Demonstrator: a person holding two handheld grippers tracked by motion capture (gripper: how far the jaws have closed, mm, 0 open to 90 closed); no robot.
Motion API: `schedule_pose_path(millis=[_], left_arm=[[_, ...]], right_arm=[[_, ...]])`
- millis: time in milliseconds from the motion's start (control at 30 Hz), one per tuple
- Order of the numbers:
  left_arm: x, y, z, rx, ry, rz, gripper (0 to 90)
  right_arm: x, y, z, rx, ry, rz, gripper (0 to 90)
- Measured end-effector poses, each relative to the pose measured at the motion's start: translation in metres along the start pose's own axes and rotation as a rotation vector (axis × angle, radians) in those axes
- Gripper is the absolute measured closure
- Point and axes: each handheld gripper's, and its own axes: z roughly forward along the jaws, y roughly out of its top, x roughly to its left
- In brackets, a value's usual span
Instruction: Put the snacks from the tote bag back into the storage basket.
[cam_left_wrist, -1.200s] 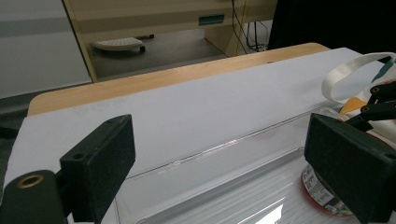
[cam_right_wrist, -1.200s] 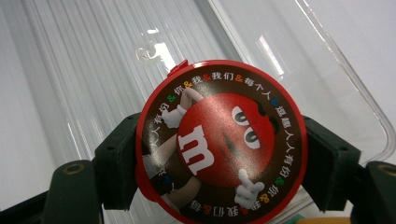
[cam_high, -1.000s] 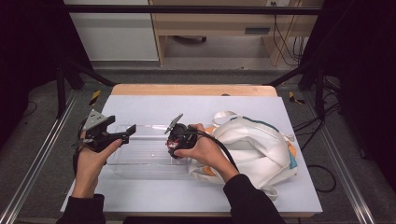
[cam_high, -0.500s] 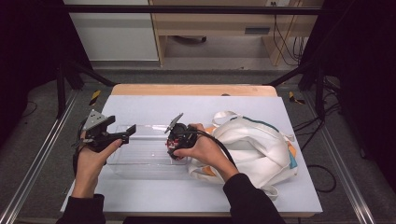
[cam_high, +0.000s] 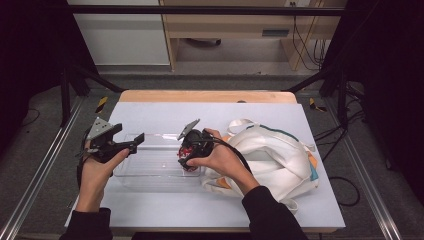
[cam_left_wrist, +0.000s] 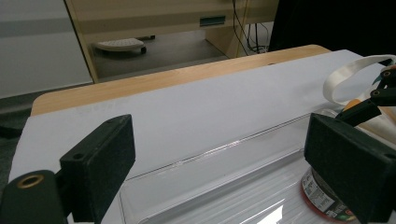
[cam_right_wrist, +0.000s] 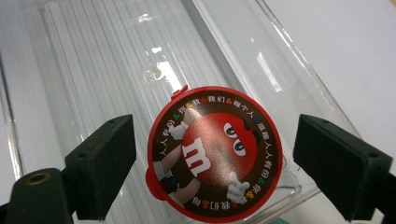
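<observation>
Candy tub (cam_right_wrist: 216, 151), round, red lid with cartoon figure: stands in the clear plastic tray (cam_high: 150, 167) at frame centre on the desk (cam_high: 260, 117). Right gripper (cam_high: 189, 156) above it, fingers just opened wide, clear of the lid. Left gripper (cam_high: 131, 143) at the tray's left end, fingers wide apart, empty.

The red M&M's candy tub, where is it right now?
The red M&M's candy tub sits inside the clear plastic tray, at its right end by the white backpack, between the open right tongs.
</observation>
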Motion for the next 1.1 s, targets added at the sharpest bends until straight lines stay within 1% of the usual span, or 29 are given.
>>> schedule_pose_path(millis=[100,333,433,500,667,933,1100], left_arm=[[0.001,0.0,0.0,0.001,0.001,0.001,8.8],[0.001,0.0,-0.001,0.0,0.002,0.002,8.9],[0.001,0.0,-0.001,0.0,0.004,0.0,8.9],[0.001,0.0,-0.001,0.001,0.004,0.0,8.8],[0.002,0.0,-0.002,-0.001,0.007,-0.001,8.8],[0.002,0.0,-0.002,0.001,0.009,0.0,8.8],[0.001,0.0,-0.002,0.002,0.008,0.002,8.8]], right_arm=[[0.0,0.001,-0.004,-0.01,-0.003,0.005,13.5],[0.0,0.001,-0.012,-0.028,-0.001,-0.005,13.6],[0.0,0.0,-0.017,-0.041,-0.003,0.002,13.5],[0.0,0.0,-0.022,-0.05,0.0,0.001,13.5],[-0.002,-0.003,-0.034,-0.082,-0.007,0.021,13.2],[-0.006,-0.01,-0.053,-0.124,-0.025,0.037,13.0],[-0.01,-0.016,-0.064,-0.137,-0.044,0.046,12.6]])
